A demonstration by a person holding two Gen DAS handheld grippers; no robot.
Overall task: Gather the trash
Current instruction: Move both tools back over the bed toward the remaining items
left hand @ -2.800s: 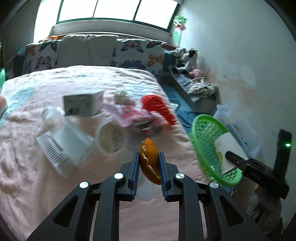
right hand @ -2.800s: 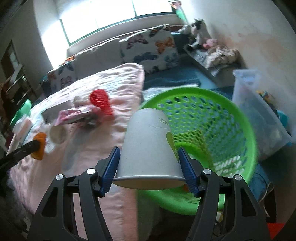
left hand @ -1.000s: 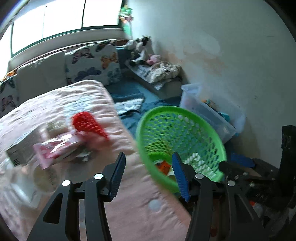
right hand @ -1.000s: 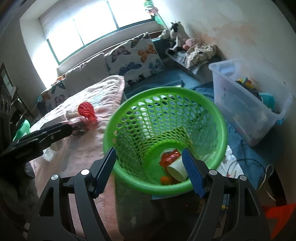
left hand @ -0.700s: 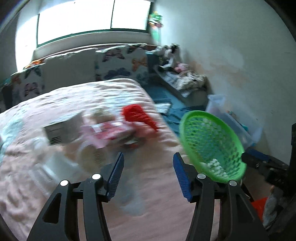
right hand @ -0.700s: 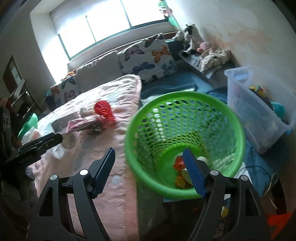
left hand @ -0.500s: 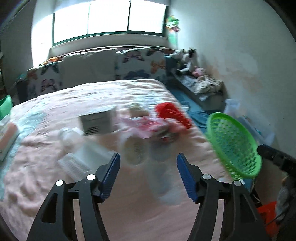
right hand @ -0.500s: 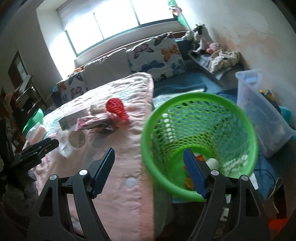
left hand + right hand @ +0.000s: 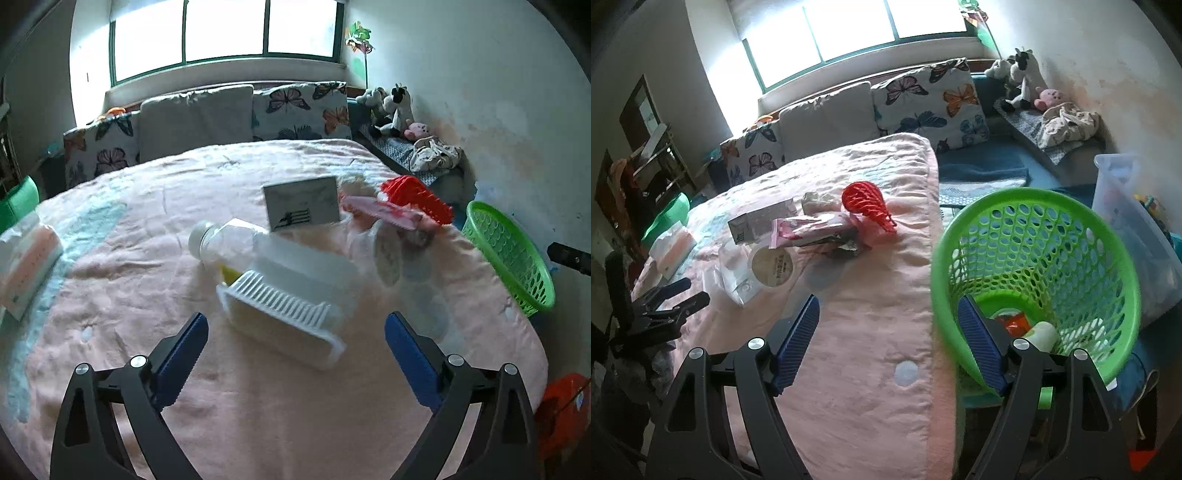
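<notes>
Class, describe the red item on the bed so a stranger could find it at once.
Start at the pink bed and go to its edge nearest the green basket. Beyond the pink wrapper lies the red mesh thing, the only bright red, open-weave piece.

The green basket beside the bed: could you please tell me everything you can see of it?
The green basket is a round, bright green bin that looks like plastic, its walls pierced with rows of holes under a smooth solid rim. It stands by the edge of the pink bed cover, next to a clear storage tub, and appears tilted in both views. At its bottom lie a white paper cup and something orange-red. Neither gripper touches it.
</notes>
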